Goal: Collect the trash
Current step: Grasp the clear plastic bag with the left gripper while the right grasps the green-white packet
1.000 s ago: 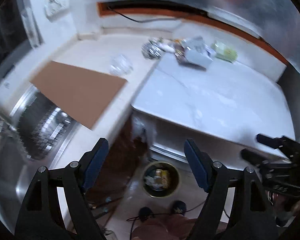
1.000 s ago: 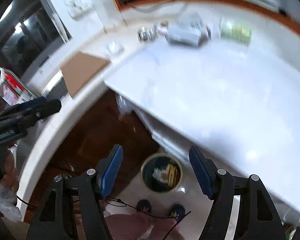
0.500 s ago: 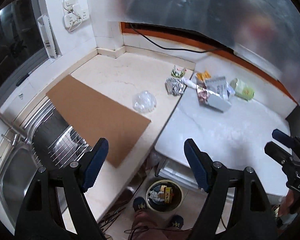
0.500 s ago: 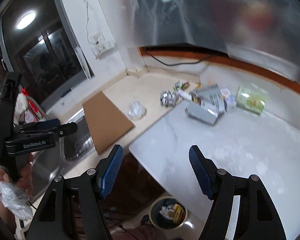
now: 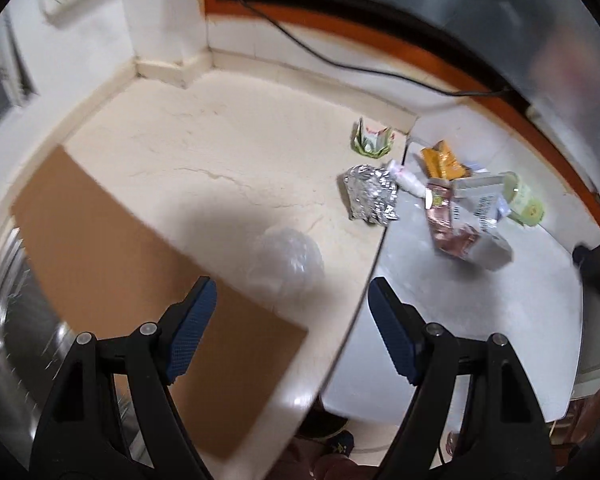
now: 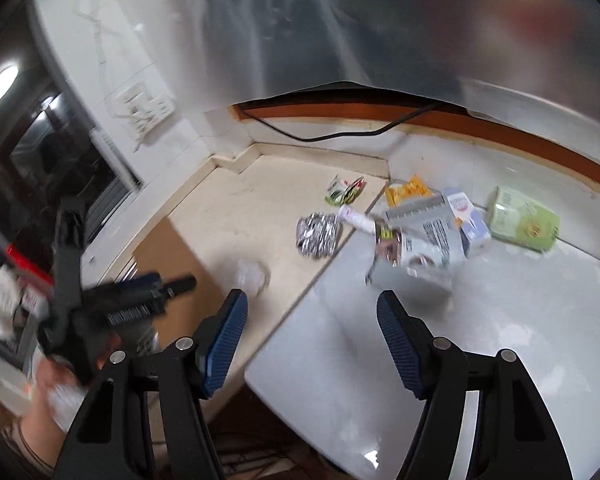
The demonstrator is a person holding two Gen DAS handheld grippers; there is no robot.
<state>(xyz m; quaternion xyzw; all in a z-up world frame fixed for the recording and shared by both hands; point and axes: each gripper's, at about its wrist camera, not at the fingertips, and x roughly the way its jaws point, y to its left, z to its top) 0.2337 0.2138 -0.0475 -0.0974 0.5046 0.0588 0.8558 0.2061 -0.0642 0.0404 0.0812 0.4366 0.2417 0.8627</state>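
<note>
Trash lies on the counter: a clear crumpled plastic wad (image 5: 286, 258) (image 6: 252, 276), a crumpled foil ball (image 5: 370, 196) (image 6: 318, 234), a green wrapper (image 5: 370, 140) (image 6: 344, 190), an orange packet (image 5: 444, 162), a white carton (image 5: 476, 220) (image 6: 424, 236) and a green pack (image 5: 526, 202) (image 6: 524, 218). My left gripper (image 5: 290, 328) is open and empty, just short of the plastic wad. My right gripper (image 6: 312, 332) is open and empty, above the seam between the counter and the grey slab, short of the carton.
A brown cardboard sheet (image 5: 140, 280) lies at the left, partly over a steel sink (image 5: 4, 320). The grey marble slab (image 6: 500, 340) adjoins the beige counter (image 5: 240, 148). A black cable (image 5: 340, 60) runs along the back wall. A wall socket (image 6: 140, 108) is at the left.
Both grippers rose from over the floor bin and moved forward over the counter toward the trash. The bin has left view. Both stayed open.
</note>
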